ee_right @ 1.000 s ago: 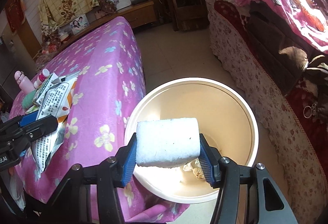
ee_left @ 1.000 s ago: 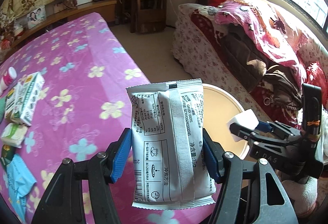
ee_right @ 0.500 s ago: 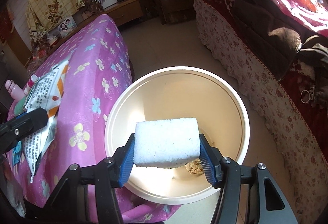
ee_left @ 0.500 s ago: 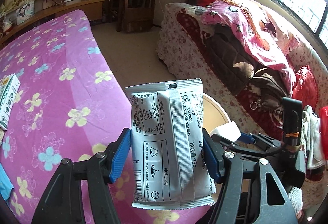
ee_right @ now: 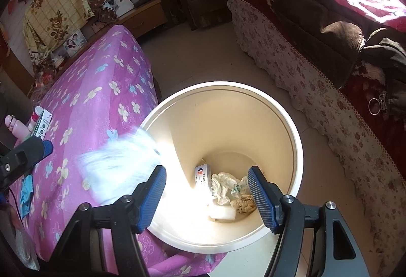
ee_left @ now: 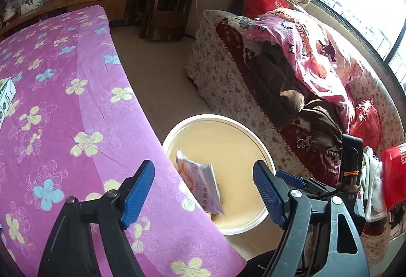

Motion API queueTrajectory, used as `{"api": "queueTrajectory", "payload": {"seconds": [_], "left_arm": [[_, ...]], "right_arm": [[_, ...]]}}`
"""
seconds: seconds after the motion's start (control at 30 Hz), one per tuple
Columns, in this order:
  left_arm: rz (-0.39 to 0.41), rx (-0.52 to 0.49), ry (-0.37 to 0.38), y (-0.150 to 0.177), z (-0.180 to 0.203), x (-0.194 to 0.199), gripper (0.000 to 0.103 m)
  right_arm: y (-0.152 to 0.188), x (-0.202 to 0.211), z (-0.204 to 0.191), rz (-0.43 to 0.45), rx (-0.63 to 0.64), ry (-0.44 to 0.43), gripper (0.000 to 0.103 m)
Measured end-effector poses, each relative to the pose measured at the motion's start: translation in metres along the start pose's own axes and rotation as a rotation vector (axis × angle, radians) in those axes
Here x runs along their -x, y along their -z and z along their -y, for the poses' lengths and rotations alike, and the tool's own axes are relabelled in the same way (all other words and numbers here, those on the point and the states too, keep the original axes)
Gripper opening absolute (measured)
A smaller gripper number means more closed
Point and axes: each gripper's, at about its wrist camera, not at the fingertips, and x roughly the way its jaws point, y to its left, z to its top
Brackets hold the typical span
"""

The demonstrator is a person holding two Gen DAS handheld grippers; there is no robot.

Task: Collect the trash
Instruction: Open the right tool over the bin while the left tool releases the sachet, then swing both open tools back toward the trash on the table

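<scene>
Left gripper (ee_left: 203, 183): jaws opening, nothing pinched. The packet (ee_left: 200, 188) is loose in the air, blurred, just over the bin (ee_left: 264, 216) at its rim nearest the bed (ee_left: 76, 99). Right gripper (ee_right: 206, 188): jaws opening too, nothing between the pads; white block (ee_right: 222, 213) lies on the bin floor beside crumpled paper (ee_right: 224, 187) and a small box (ee_right: 203, 175). My read: hold both grippers steady above the opening until the packet clears the rim. It's falling near the edge and could tip onto the bedspread.
</scene>
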Motion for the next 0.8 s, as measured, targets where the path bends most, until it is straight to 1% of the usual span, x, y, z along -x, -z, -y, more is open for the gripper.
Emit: {"api": "queueTrajectory", "payload": {"seconds": [0.1,0.3,0.5,0.8], "left_arm": [[0.001,-0.01,-0.012,0.002,-0.001,0.002,0.08],[0.02,-0.043,-0.069,0.006,-0.003,0.009,0.08],[0.028,-0.042,-0.106,0.007,-0.012,0.018,0.08],[0.056,-0.032,-0.17,0.012,-0.031,0.044,0.08]], "right_arm": [[0.0,0.001,-0.002,0.0,0.003,0.001,0.07],[0.001,0.0,-0.008,-0.004,0.029,-0.003,0.07],[0.002,0.001,-0.02,-0.003,0.059,-0.003,0.07],[0.0,0.015,-0.053,0.028,0.105,-0.029,0.07]]}}
